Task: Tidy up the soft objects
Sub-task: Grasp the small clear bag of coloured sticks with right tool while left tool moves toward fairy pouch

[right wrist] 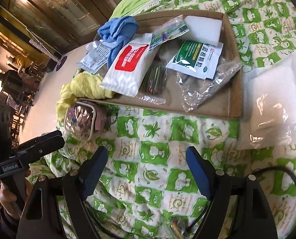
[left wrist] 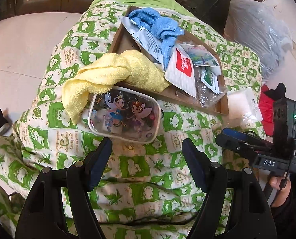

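Observation:
A shallow cardboard box [left wrist: 189,99] [right wrist: 234,73] lies on a green-and-cream quilt [left wrist: 144,165] [right wrist: 148,149]. In it are a blue towel [left wrist: 158,25] [right wrist: 118,31], a white pack with a red label [left wrist: 182,69] [right wrist: 128,65], a green-and-white sachet [right wrist: 195,59] and clear bags. A yellow towel [left wrist: 100,75] [right wrist: 84,87] hangs over the box's near-left edge. A clear fairy-print pouch [left wrist: 126,115] [right wrist: 82,121] lies on the quilt just ahead of my open, empty left gripper [left wrist: 146,159]. My right gripper [right wrist: 147,167] is open and empty over the quilt.
A white plastic-wrapped pad [left wrist: 244,103] [right wrist: 273,103] lies on the quilt right of the box. A white foam block [right wrist: 203,29] sits in the box's far corner. A grey plastic bag [left wrist: 257,29] stands beyond the bed. A white surface [left wrist: 18,49] lies to the left.

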A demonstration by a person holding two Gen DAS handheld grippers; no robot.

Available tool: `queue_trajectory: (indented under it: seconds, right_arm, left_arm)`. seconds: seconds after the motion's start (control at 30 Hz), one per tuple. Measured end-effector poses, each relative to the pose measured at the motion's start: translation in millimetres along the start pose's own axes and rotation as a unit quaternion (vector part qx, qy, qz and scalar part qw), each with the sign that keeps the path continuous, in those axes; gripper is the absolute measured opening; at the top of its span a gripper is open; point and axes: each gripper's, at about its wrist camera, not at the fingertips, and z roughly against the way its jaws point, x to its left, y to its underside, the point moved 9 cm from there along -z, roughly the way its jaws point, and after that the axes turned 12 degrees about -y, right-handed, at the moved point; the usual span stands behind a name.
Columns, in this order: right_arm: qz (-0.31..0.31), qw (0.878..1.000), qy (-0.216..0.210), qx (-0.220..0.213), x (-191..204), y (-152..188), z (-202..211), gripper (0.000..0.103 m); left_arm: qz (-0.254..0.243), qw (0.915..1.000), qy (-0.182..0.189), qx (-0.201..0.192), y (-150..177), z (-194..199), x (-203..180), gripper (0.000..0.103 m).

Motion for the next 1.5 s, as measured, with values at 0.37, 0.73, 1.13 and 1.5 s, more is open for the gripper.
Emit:
queue_trajectory:
  seconds: [0.37, 0.73, 1.13, 1.5]
  right_arm:
    - [0.004, 0.999, 0.009, 0.043, 6.9, 34.7, 10.1, 0.081]
    - [0.059, 0.977, 0.085, 0.187, -8.9, 119.1, -7.6, 0.082]
    - [0.113, 0.962, 0.176, 0.173, -19.1, 133.7, -16.1, 0.017]
    - [0.083, 0.991, 0.051, 0.093, 19.5, 92.7, -12.4, 0.016]
  left_arm:
    - [0.002, 0.9998, -0.019, 0.009, 19.9, -2.0, 7.2, 0.074]
    - [-0.005, 0.9999, -0.01, 0.01, 21.3, -6.2, 1.7, 0.074]
    - [-0.012, 0.9987, -0.039, 0.029, 22.8, -15.5, 3.4, 0.074]
    - [0.085, 0.9927, -0.069, 0.049, -18.4, -35.5, 39.6, 0.074]
